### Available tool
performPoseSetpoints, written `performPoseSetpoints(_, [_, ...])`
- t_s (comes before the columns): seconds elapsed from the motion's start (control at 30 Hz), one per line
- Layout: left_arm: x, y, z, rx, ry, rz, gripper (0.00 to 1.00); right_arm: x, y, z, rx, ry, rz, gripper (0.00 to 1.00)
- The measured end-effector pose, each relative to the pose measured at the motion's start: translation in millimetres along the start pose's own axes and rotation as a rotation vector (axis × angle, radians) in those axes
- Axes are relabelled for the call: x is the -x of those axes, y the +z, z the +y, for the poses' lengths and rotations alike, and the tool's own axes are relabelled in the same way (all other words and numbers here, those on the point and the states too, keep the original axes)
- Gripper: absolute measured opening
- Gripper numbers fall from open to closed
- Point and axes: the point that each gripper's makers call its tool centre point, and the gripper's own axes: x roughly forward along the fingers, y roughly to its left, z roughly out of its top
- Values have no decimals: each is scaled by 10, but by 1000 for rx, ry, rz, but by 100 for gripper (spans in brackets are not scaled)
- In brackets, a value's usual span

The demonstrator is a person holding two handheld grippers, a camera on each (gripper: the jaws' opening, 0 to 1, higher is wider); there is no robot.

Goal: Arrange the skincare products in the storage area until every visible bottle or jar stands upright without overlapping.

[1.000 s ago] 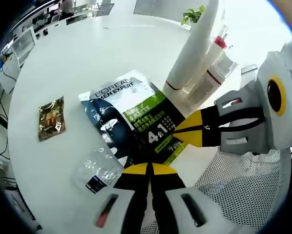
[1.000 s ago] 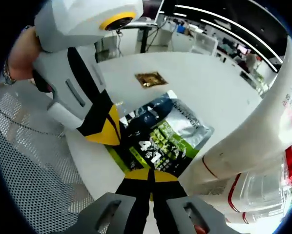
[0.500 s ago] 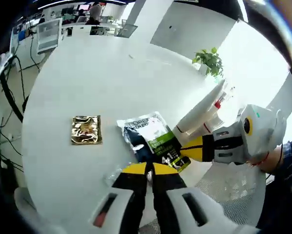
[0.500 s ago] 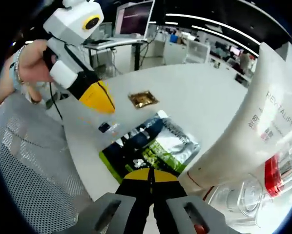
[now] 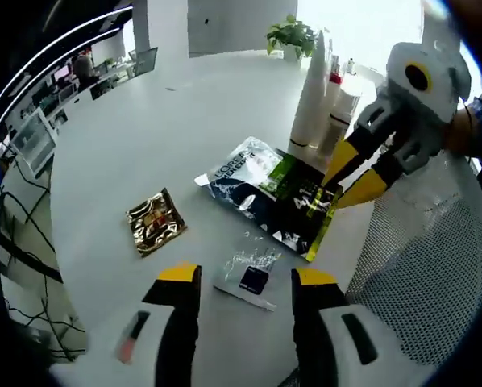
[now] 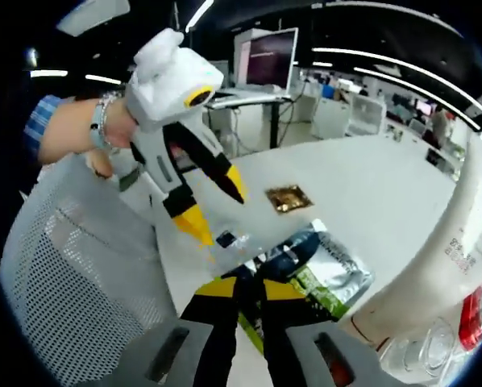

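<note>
White tabletop (image 5: 144, 121) carries everything here. At its far edge a cluster of tall bottles (image 5: 320, 105) stands upright and close together, and that part of the arranging looks done; what is left, as I judge it, are the flat items lying on the table. The dark and green sachet pack (image 5: 269, 193) lies flat near the middle, just before the bottles. A small clear sachet (image 5: 253, 270) lies near the closest edge, and a gold foil packet (image 5: 155, 222) lies apart to one side. The left gripper (image 5: 245, 282) hangs above the clear sachet with its jaws spread wide and nothing between them. The right gripper (image 6: 245, 289) has its jaws brought together at the near edge of the sachet pack (image 6: 322, 274); they appear to pinch that edge, though contact is hard to confirm. The left gripper view gives the whole layout, with the right gripper (image 5: 350, 173) at the pack's corner beside a mesh chair back (image 5: 418, 274). The right gripper view adds a large white bottle (image 6: 459, 234) pressed close at the side, the hand (image 6: 104, 133) holding the left gripper (image 6: 217, 201), and an office with a monitor (image 6: 265, 56) behind.
</note>
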Motion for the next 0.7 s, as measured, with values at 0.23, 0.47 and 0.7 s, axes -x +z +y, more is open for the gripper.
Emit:
performPoseSetpoints(0.23, [-230, 7, -105, -129, -86, 34, 50, 14, 41, -6, 6, 3, -23, 8])
performPoseSetpoints(0.47, [-304, -60, -120, -187, -121, 69, 45, 24, 80, -9, 25, -1, -36, 7])
performPoseSetpoints(0.7, [-289, -64, -122, -224, -144, 42, 43, 27, 84, -31, 37, -10, -36, 5])
